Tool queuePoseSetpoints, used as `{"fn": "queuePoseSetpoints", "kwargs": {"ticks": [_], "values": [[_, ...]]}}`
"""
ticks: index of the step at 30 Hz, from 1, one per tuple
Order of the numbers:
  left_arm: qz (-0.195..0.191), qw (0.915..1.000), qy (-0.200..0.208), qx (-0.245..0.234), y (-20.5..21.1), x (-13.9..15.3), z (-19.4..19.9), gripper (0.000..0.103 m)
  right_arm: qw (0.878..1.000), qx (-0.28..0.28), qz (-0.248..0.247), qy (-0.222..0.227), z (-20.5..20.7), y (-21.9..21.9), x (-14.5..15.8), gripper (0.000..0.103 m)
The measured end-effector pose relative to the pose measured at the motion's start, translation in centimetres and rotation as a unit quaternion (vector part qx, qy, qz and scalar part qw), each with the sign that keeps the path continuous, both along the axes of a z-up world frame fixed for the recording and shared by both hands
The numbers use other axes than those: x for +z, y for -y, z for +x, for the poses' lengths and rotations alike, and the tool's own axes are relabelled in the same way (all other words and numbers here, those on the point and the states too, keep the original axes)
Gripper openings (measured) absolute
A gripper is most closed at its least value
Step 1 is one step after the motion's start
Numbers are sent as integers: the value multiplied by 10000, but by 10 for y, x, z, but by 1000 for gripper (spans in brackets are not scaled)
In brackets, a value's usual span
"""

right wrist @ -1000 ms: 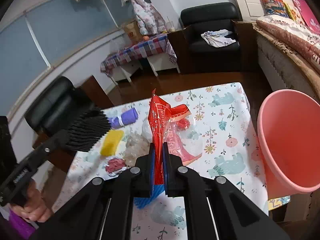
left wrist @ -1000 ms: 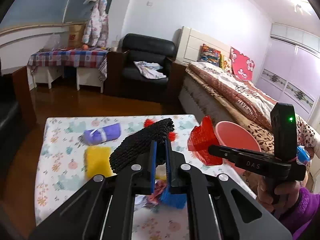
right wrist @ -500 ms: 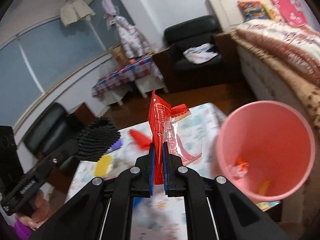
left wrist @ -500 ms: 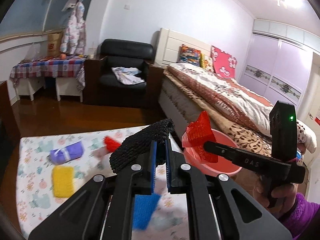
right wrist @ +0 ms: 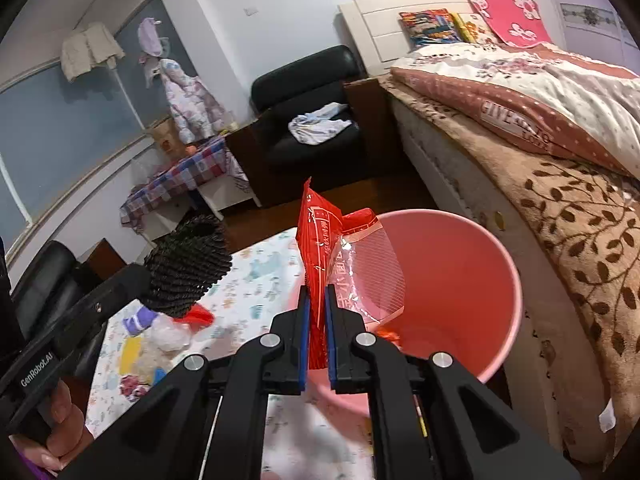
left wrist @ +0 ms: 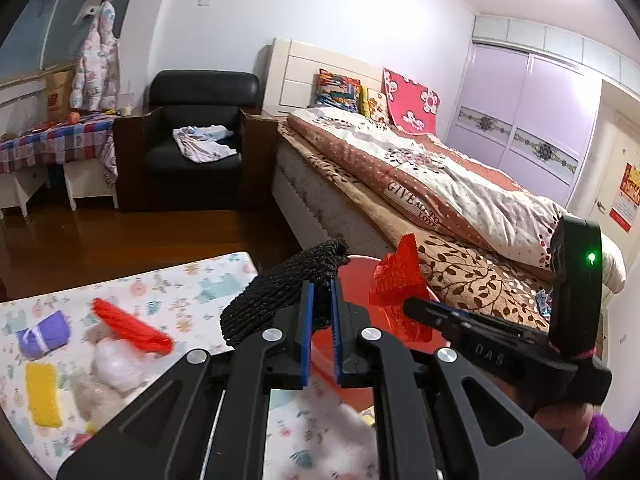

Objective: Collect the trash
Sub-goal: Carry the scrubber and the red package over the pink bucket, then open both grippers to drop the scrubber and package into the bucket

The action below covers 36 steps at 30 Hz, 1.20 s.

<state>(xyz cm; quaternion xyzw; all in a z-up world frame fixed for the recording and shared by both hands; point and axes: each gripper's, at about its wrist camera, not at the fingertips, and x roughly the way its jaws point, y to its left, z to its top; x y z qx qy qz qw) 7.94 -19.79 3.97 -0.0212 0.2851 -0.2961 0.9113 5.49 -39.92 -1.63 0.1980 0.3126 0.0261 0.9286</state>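
Tongs both clenched: my left tongs [left wrist: 320, 316] grip black foam netting [left wrist: 280, 292], my right tongs [right wrist: 315, 320] grip a red snack wrapper [right wrist: 320, 240]. Both hang over the pink bin [right wrist: 472, 280] between bench [left wrist: 192, 280] and bed [left wrist: 440, 200]. More trash lies on the bench: red wrapper [left wrist: 130, 326], yellow sponge [left wrist: 43, 394].

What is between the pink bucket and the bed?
Nothing lies between: in the right wrist view the pink bucket stands beside the bed, with only a narrow bare gap.

A home bedroom: a made bed [left wrist: 420, 176] with pillows [left wrist: 412, 100], a black armchair [left wrist: 196, 136], purple wardrobe doors [left wrist: 532, 120], and clothes hung on the wall [left wrist: 96, 68]
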Motion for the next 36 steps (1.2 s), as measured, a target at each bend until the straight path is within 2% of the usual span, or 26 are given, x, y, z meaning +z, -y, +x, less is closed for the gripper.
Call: {"fn": "queuePoseSetpoints", "kwargs": {"ticks": [10,19,28,36], "values": [[213,9995,-109,-196,56,-19,17,8,9995,-261,17,-174,12,35,-24,7],[378,9984,-312,-293,88,-44,36,8,9987,-319,85,-382,31,52,-47,7],[545,9961,-625,-312,109,-76,53,8,9977,-357,72,-577,43,62,-67,7],[650,9945,-781,-267,114,-92,60,8,9968,-359,71,-707,49,65,-80,7]]}}
